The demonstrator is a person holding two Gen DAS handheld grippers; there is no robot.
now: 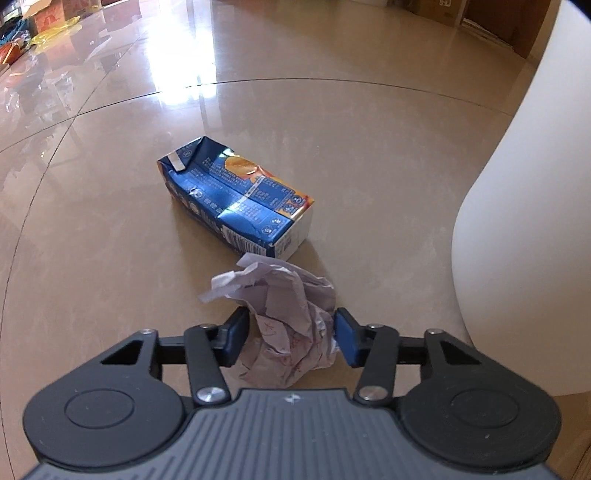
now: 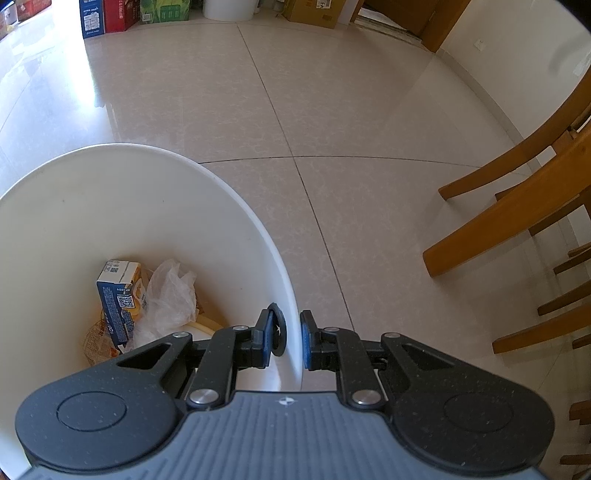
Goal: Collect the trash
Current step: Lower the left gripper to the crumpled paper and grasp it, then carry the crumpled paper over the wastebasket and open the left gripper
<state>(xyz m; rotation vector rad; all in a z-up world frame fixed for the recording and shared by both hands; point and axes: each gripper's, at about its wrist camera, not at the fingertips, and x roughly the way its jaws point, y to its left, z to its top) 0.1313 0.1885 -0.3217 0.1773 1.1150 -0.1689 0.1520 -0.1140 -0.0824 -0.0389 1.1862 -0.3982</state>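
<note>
A crumpled ball of white paper [image 1: 286, 314] with red marks lies on the tiled floor. My left gripper [image 1: 291, 334] is shut on it, one blue pad pressing each side. Just beyond the ball lies a dented blue and orange juice carton [image 1: 236, 203] on its side. My right gripper [image 2: 286, 338] is shut on the wall of a white bin [image 2: 122, 206], one finger inside by a black round knob [image 2: 277, 332] and one outside. Inside the bin are another blue carton [image 2: 118, 295], a clear plastic bag [image 2: 168, 295] and an orange wrapper [image 2: 98, 339].
The bin's white side [image 1: 524, 221] rises close on the right in the left wrist view. Wooden chair legs [image 2: 517, 206] stand right of the bin. Boxes [image 2: 107, 16] and a white tub line the far wall; colourful clutter [image 1: 40, 29] lies far left.
</note>
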